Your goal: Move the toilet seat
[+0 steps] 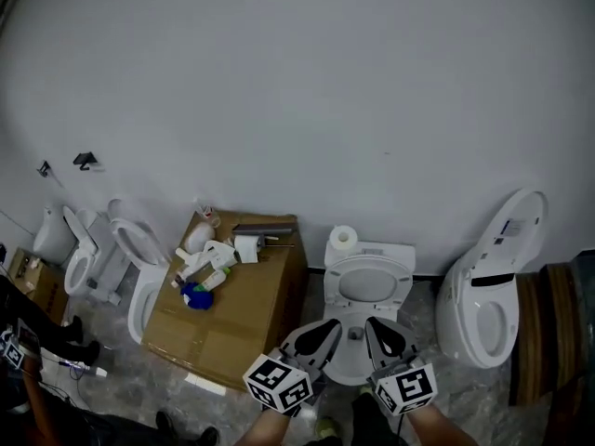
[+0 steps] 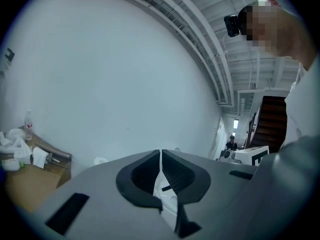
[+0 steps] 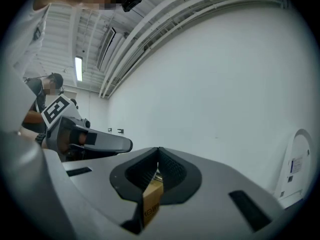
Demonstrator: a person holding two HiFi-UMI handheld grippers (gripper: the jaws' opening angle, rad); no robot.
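The toilet seat point(image 1: 368, 284) is white, the box point(image 1: 232, 323) brown, the floor point(image 1: 465, 400) seemingly mottled grey.

We see our right gripper point(image 3: 158, 153), jaws together, before a wall point(image 3: 215, 74); left gripper point(image 3: 122, 144) beside it, toilet point(image 3: 296, 166) at right.

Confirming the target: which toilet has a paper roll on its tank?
The middle toilet, right of the cardboard box; only its tank carries a paper roll.

— Toilet point(image 1: 367, 282) dead centre: glossy white, smooth all over!
— And left of it, the box point(image 1: 232, 323), matt brown cardboard. Floor point(image 1: 465, 398) beneath looks like mottled grey stone.
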